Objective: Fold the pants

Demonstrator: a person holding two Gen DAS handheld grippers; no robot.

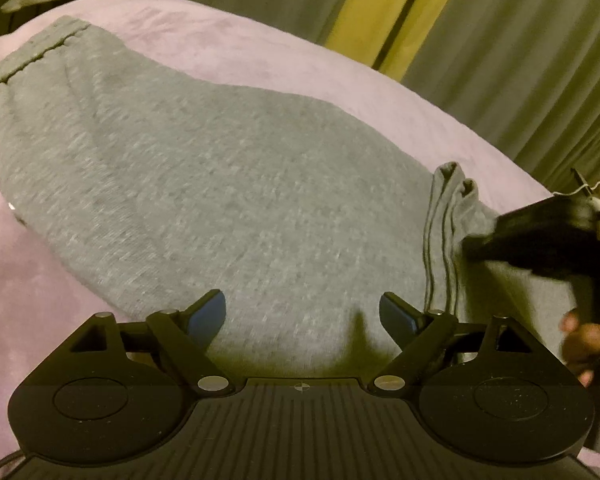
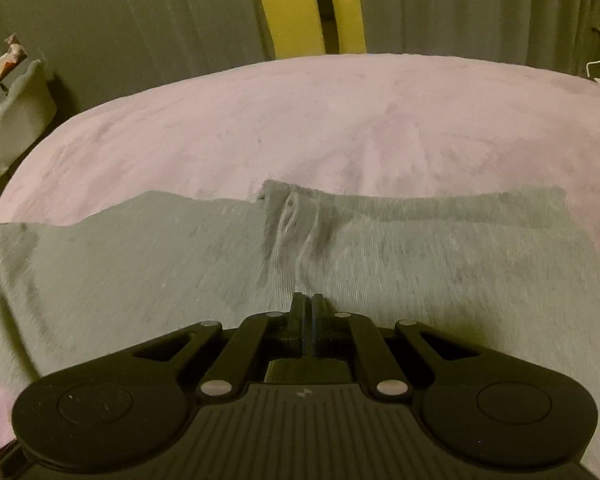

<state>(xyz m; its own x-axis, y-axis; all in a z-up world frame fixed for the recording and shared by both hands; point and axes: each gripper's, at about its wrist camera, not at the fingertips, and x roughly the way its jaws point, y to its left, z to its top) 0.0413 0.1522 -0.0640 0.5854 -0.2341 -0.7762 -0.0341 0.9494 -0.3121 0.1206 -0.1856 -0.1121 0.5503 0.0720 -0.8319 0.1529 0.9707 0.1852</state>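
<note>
Currently my left gripper [image 1: 302, 316] gapes wide over the grey pants [image 1: 220, 200] on the pink bed [image 1: 260, 52]; my right gripper [image 2: 308, 300] is clamped together, fabric contact unclear.

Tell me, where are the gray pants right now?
The gray pants lie flat on the pink blanket, under the open left gripper.

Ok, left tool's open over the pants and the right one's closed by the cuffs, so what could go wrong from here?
1. The right tool looks shut with no cloth visibly between its pads; lifting may leave the gray pants behind.
2. The stacked cuffs beside it could slide apart if only one layer is caught.
3. The open left tool hovers over mid-fabric, so closing there may bunch the cloth.
</note>
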